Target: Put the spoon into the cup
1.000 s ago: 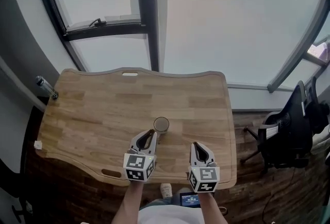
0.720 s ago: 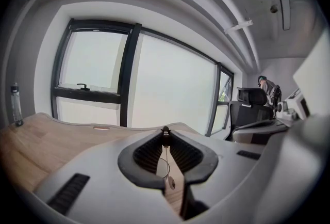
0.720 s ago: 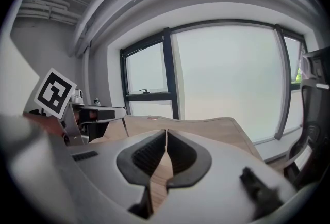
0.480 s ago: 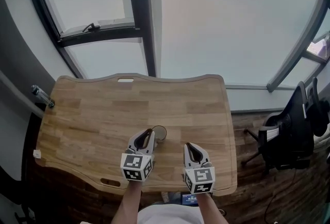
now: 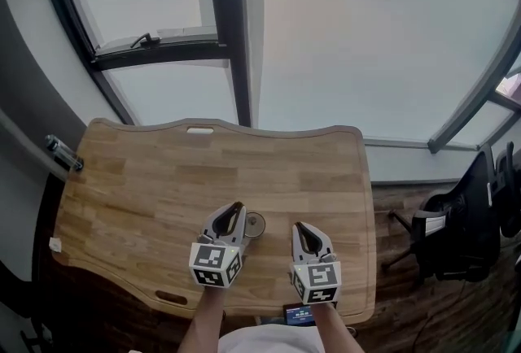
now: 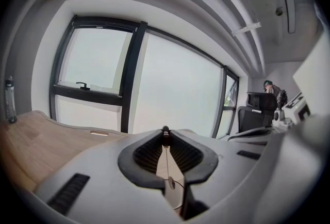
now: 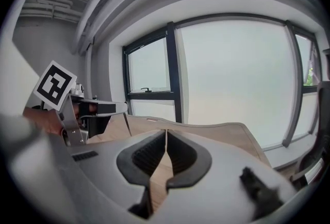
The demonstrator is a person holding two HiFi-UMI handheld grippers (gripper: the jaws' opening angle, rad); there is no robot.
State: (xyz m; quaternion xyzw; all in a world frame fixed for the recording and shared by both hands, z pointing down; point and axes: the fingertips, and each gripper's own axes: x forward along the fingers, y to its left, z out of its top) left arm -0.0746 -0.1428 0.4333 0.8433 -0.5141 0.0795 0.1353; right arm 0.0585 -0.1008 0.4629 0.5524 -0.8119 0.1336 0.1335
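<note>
The left gripper (image 5: pixel 234 211) has come forward until its tip stands just beside the cup (image 5: pixel 256 223), which lay clear ahead a second ago. So the spoon (image 6: pixel 165 137), pinched in its nearly closed jaws and hanging down, looks almost ready to lower in. One spoon, one cup, two grippers — the right gripper (image 5: pixel 303 231) has its jaws together on nothing.

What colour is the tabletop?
The tabletop is light wood-grain planking; the head view shows it best.
</note>
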